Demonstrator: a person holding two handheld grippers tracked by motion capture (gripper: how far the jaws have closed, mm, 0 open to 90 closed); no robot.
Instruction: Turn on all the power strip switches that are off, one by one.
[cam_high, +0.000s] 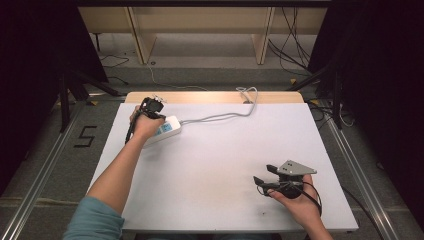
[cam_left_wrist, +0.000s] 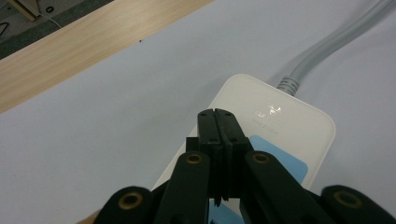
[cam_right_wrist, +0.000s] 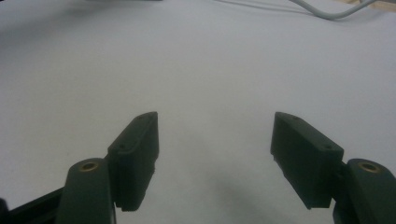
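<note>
A white power strip (cam_high: 165, 129) with a blue label lies at the far left of the white table, its grey cable (cam_high: 220, 116) running right and back. In the left gripper view the strip (cam_left_wrist: 266, 116) lies just beneath my left gripper (cam_left_wrist: 216, 113), whose jaws are pressed together with nothing between them. In the high view the left gripper (cam_high: 151, 106) hovers over the strip's left end. My right gripper (cam_high: 264, 175) sits near the front right of the table, open, pointing left. Its jaws (cam_right_wrist: 215, 154) are spread wide over bare table.
The white table top (cam_high: 220, 165) has a wooden strip (cam_high: 210, 97) along its far edge. The grey cable (cam_right_wrist: 331, 10) crosses the top of the right gripper view. Beyond the table are floor cables and wooden furniture legs.
</note>
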